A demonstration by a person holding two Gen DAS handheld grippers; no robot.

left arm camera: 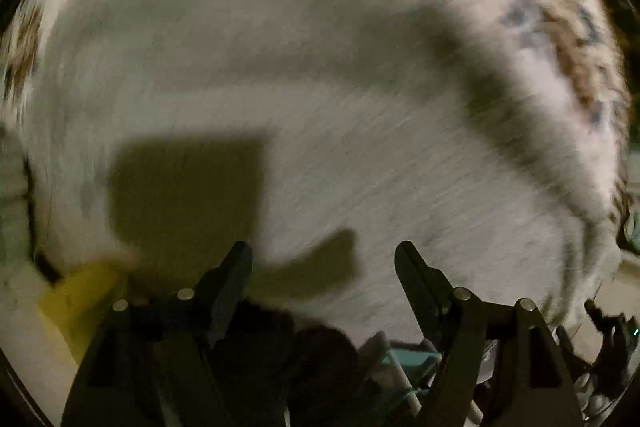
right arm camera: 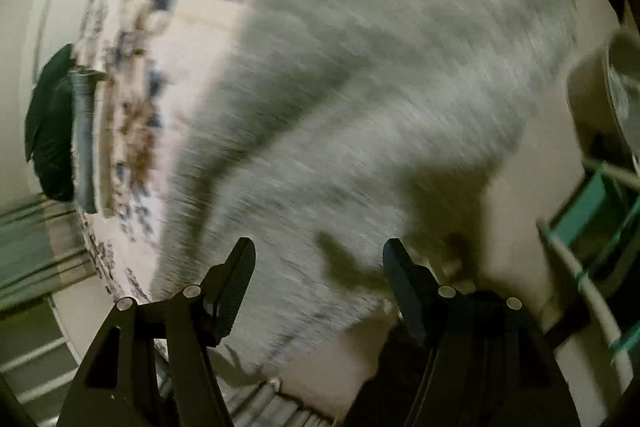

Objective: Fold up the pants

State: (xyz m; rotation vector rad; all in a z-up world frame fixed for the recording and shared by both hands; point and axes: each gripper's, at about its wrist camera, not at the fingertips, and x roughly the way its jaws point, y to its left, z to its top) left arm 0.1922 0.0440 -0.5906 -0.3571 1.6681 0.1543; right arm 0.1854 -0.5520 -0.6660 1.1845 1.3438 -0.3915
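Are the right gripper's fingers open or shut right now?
Open. The right gripper shows a wide gap between its two black fingers, with blurred grey fabric visible through the gap and nothing pinched.

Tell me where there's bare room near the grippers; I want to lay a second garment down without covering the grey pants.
The pants fill most of both views, blurred. Free patches: the patterned cloth's strip left of the pants, and the pale surface between the pants' edge and the teal rack. Crowded: beneath the open left gripper and right gripper.
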